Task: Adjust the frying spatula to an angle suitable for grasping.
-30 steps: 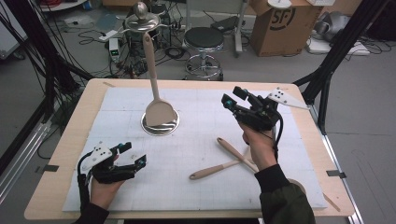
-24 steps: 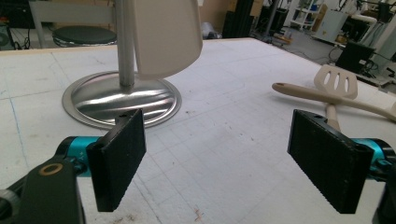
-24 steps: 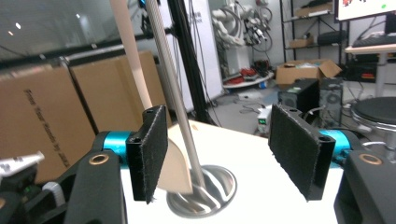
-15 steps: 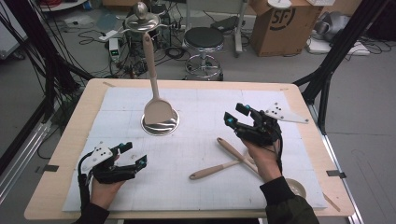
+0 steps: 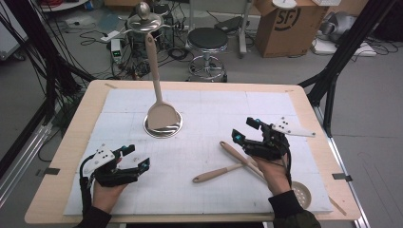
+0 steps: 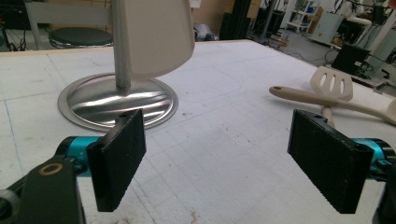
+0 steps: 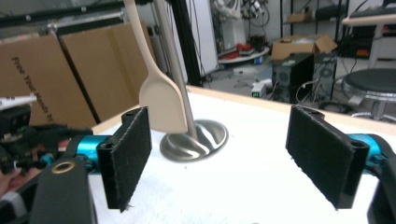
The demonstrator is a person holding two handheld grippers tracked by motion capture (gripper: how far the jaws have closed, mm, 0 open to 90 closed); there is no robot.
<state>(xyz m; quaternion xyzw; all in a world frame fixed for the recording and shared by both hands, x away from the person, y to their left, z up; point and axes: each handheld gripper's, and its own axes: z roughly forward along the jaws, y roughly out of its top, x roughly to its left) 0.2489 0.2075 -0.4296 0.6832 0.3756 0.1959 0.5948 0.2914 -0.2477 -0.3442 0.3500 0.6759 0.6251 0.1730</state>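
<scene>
Near the table's right edge, your right gripper [image 5: 247, 131], jaws just opened and empty, overhangs the crossed spoons [image 5: 237, 160]; a shallow approach nudges both. Left gripper [image 5: 138, 159] open.

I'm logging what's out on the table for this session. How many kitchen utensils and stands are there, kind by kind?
Beige spatula hanging on the stand: 1
Beige utensils lying crossed on the mat, a spoon and a slotted turner: 2
Round perforated skimmer head at the mat's near right corner: 1
Steel utensil stand with a round base: 1
Total: 5
</scene>
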